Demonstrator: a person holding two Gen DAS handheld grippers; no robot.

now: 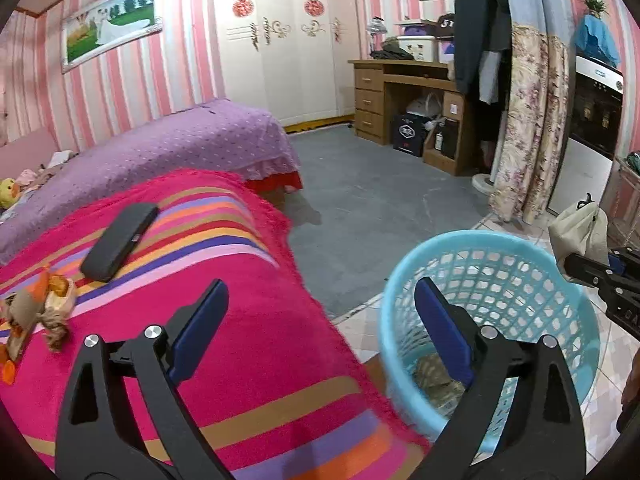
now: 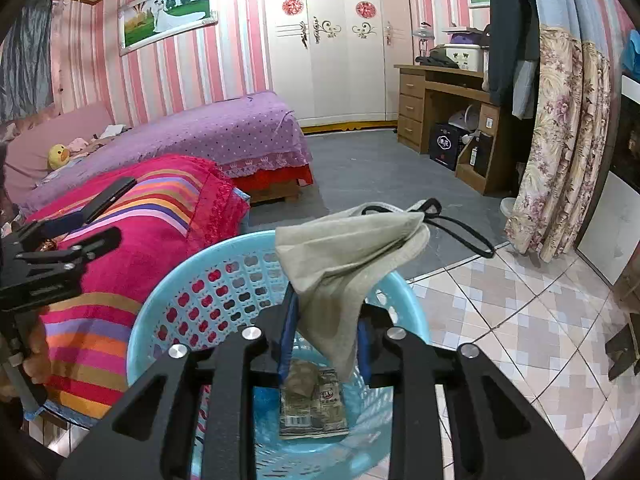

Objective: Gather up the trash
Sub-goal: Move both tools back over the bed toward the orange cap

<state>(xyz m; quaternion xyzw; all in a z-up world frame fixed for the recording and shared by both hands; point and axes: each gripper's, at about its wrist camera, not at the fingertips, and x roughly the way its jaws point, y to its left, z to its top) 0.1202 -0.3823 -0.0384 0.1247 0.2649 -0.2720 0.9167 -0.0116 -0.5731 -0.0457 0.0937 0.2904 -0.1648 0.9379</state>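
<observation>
**Tongs over the basket**

The left gripper [image 1: 320, 300], tilted downward, gapes wide and empty, straddling the striped blanket's [image 1: 248, 320] edge and the blue basket [image 1: 400, 300]. The right gripper [image 2: 326, 316] pinches a beige cloth pouch [image 2: 348, 248] above the basket, where a wrapper [image 2: 312, 404] lies. Tiled floor [image 2: 520, 320] beside it is open.

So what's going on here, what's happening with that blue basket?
A person is clearing trash with two handheld grippers. The right gripper is shut on a beige cloth pouch, holding it over the blue basket, which already has a wrapper at the bottom. The left gripper is open and empty, between the basket and the striped blanket. A black case and some crumpled scraps lie on the blanket.
</observation>
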